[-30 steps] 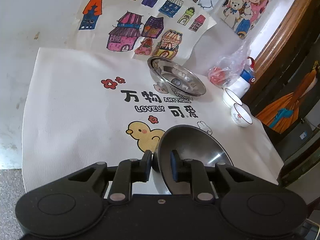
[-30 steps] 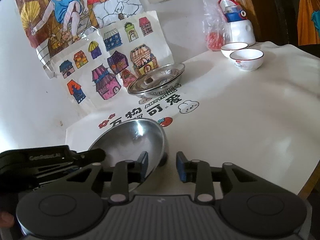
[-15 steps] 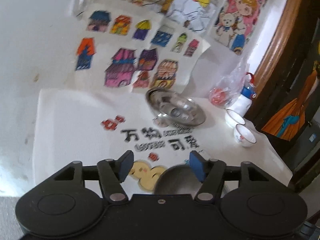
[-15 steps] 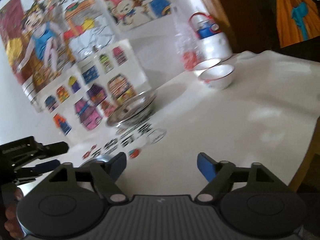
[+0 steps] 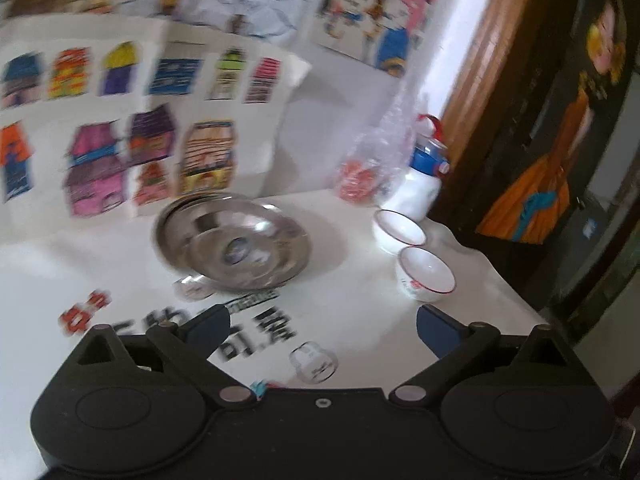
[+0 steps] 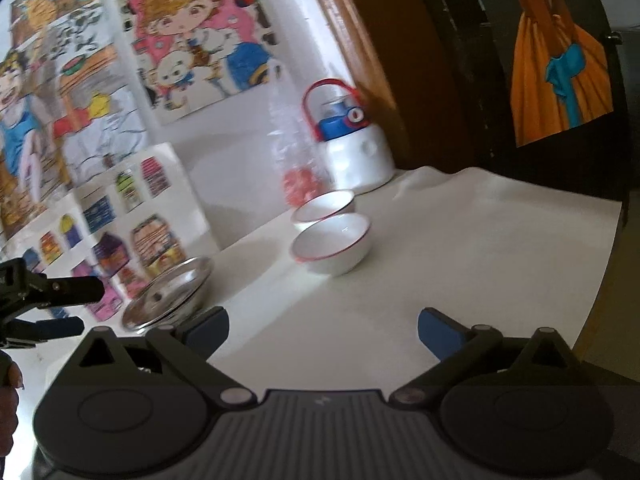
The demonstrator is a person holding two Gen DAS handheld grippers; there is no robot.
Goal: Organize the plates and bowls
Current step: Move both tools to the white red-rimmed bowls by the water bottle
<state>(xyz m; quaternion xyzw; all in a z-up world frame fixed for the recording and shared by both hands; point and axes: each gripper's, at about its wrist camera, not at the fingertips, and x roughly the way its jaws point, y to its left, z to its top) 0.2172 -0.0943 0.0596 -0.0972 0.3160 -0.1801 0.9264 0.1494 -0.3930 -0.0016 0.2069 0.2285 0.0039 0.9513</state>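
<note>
A stack of steel plates [image 5: 234, 246] sits on the white table mat near the wall; it also shows in the right wrist view [image 6: 168, 300]. Two white bowls with red rims stand to its right, the near bowl [image 5: 426, 274] [image 6: 332, 246] and the far bowl [image 5: 400, 232] [image 6: 323, 207]. My left gripper [image 5: 322, 328] is open and empty, raised above the mat and short of the plates. My right gripper [image 6: 323, 330] is open and empty, short of the bowls. The left gripper's fingers [image 6: 76, 290] show at the left edge of the right wrist view.
A white bottle with a blue and red lid [image 5: 424, 184] [image 6: 352, 148] and a clear plastic bag [image 5: 372, 160] stand behind the bowls. Coloured drawings cover the wall [image 5: 160, 100]. A dark wooden door frame [image 6: 400, 60] is on the right; the mat's edge [image 6: 600, 240] drops off there.
Both grippers let go of the steel plate's rim, opened wide and lifted up and away. The plate has dropped out of both views; the cameras now face the plate stack and bowls.
</note>
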